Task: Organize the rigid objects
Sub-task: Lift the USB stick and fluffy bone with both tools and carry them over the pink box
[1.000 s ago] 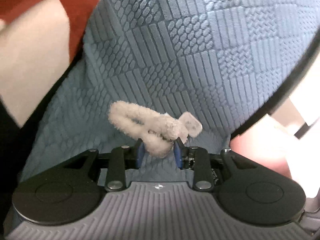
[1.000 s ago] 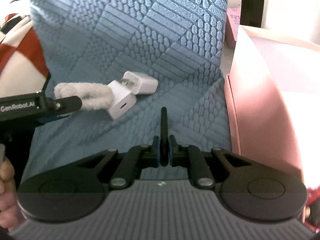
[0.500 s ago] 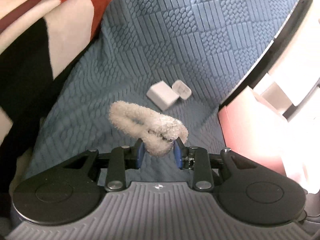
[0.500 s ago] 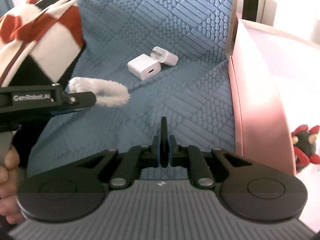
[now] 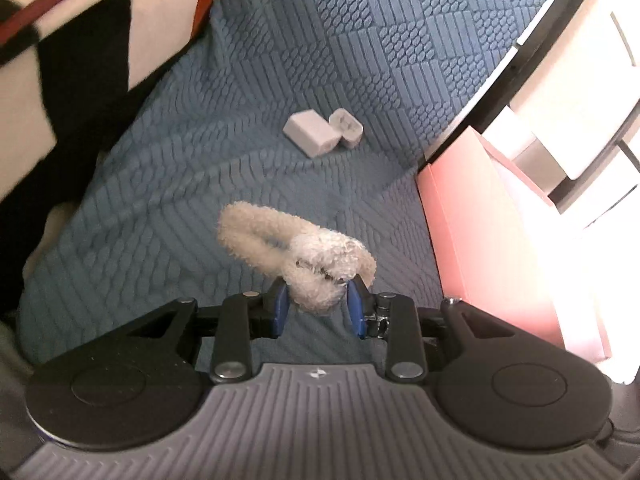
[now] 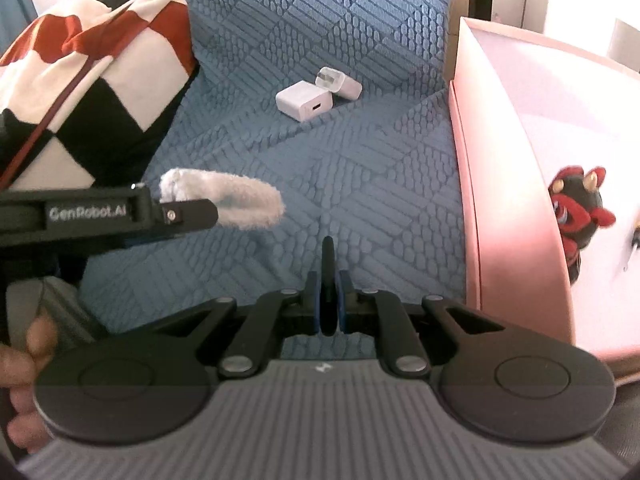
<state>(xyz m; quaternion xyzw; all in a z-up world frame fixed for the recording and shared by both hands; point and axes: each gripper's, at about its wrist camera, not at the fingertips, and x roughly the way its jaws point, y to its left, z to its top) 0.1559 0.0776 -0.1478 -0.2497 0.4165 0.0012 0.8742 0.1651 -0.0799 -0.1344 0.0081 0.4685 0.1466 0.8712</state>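
blue quilted fabric [image 5: 320, 80] fills both views, its edges cut off by the frames. a red, black and cream checked blanket [image 6: 80, 60] lies along its left side, blurred in the left wrist view. a pink box [image 6: 512, 160] stands against the fabric's right edge; only the right wrist view looks inside it, where a red-and-black plush toy [image 6: 576, 216] sits partly hidden by the wall. the left gripper [image 5: 320, 304] is clamped on a fluffy white hair clip [image 5: 296, 248], held above the fabric; from the right wrist view the clip's gripped end is hidden behind the finger. the right gripper [image 6: 329, 300] is closed on a thin dark flat thing [image 6: 328, 268], seen edge-on and too narrow to identify. two white chargers [image 6: 316, 96] lie touching on the fabric, well beyond both grippers. a hand [image 6: 24, 380] shows blurred at the right wrist view's left edge.
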